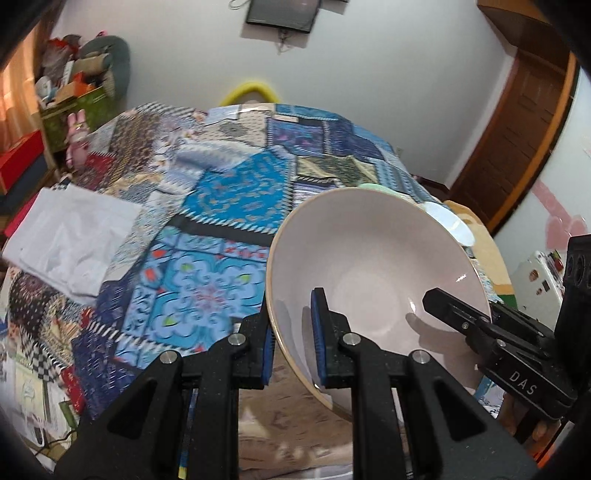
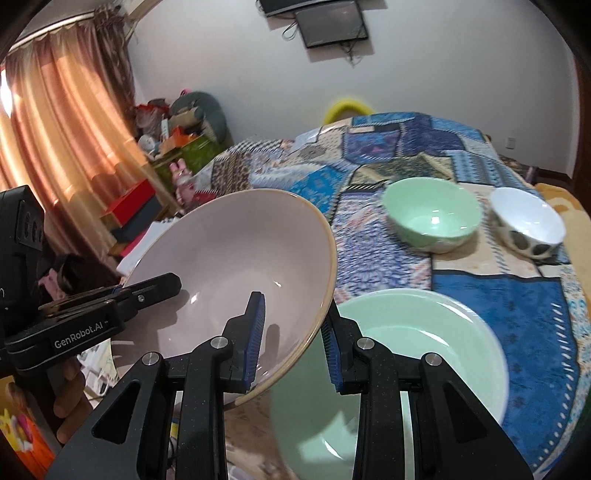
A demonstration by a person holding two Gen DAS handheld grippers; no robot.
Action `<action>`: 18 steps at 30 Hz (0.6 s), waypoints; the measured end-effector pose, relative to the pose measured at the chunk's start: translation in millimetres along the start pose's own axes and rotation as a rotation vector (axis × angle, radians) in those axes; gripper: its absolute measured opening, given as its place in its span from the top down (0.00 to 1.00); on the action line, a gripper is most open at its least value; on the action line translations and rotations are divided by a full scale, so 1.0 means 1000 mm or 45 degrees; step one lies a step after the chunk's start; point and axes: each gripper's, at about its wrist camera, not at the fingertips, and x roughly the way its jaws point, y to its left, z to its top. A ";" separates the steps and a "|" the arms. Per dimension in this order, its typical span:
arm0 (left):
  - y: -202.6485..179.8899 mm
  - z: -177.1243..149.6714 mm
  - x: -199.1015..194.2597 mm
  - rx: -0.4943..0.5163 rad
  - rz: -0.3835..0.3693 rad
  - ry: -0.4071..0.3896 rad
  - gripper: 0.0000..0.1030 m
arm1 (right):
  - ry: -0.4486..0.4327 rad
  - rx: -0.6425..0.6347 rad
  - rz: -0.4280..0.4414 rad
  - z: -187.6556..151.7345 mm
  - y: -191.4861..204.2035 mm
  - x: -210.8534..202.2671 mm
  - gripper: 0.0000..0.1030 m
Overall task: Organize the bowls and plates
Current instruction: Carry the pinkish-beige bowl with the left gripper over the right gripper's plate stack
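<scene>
A: How was the left gripper (image 1: 293,341) found?

B: It was seen pinched on the near rim of the large pink bowl (image 1: 373,273), one blue pad inside the wall and one outside. The bowl was held tilted, lifted off the patchwork bedspread (image 1: 207,221) below.

A: And the right gripper (image 2: 293,345)?

B: It was clamped on the opposite rim of the same pink bowl (image 2: 236,266), with its left pad inside and its right pad outside. So the bowl was carried between both tools, and each tool was visible in the other's view at the bowl's far edge.

A: What was noted just beyond the right gripper?

B: A pale green plate (image 2: 399,354) was seen directly under and to the right of its fingers, lying on the bedspread (image 2: 517,314). It could not be told whether the pink bowl touched it.

A: Farther ahead?

B: A small green bowl (image 2: 432,218) was placed ahead and to the right, and just beside it, farther right, a white bowl with dark spots (image 2: 528,225). They were close together but apart.

A: Anything ahead of the left gripper?

B: A white folded cloth (image 1: 70,240) was seen ahead to the left. A wall-mounted screen (image 1: 282,14) was visible at the far wall.
</scene>
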 end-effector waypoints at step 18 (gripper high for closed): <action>0.072 -0.038 0.028 -0.155 0.080 0.101 0.83 | 0.232 -0.088 0.033 -0.019 0.036 0.065 0.73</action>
